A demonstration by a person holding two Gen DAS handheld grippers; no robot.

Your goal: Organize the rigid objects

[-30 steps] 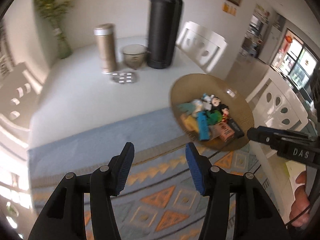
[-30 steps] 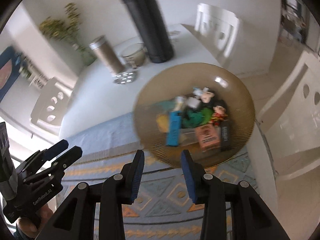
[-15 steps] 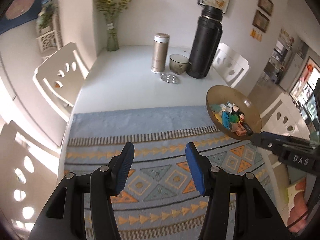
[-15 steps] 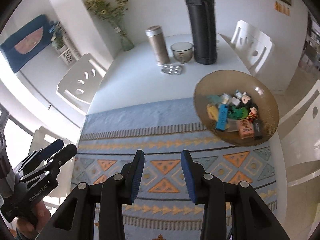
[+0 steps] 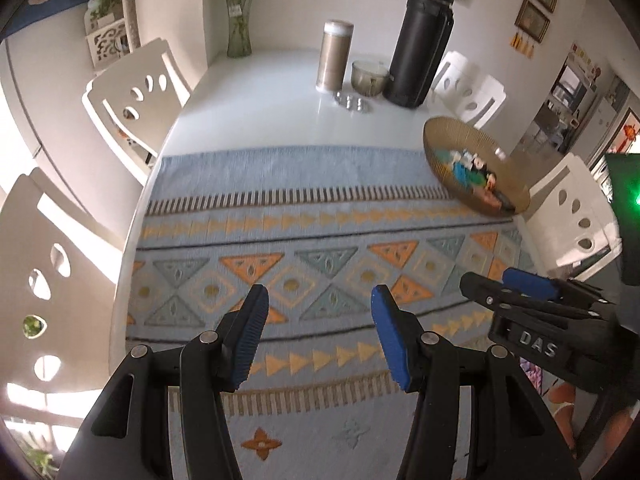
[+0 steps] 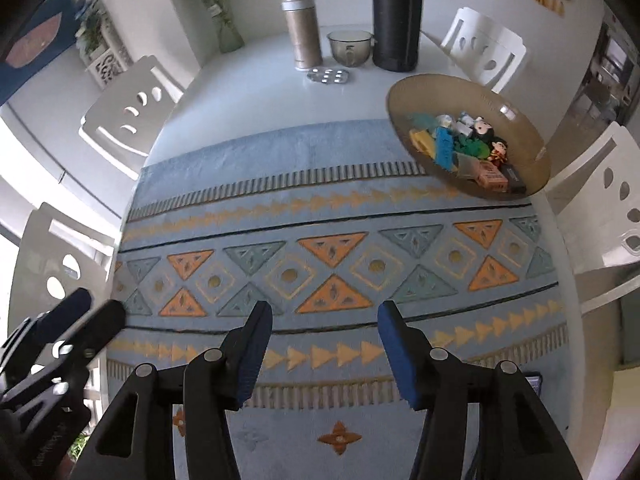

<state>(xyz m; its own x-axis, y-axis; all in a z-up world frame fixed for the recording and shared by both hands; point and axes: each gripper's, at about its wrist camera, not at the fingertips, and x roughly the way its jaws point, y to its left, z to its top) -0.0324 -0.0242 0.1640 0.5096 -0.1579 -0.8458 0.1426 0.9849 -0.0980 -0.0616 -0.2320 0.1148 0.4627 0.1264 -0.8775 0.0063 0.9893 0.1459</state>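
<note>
A brown glass bowl stands at the table's right edge, also in the left wrist view. It holds several small rigid items: a blue block, green pieces, toy figures and a pink box. My left gripper is open and empty above the patterned mat. My right gripper is open and empty above the mat, well short of the bowl. Each gripper shows in the other's view, the right and the left.
At the table's far end stand a tall black flask, a small glass cup, a tan canister, a round metal lid and a vase of flowers. White chairs ring the table.
Both grippers have drawn back and up from the bowl toward the table's near edge. The bowl now sits far off at the right. Both grippers stay open and empty.
</note>
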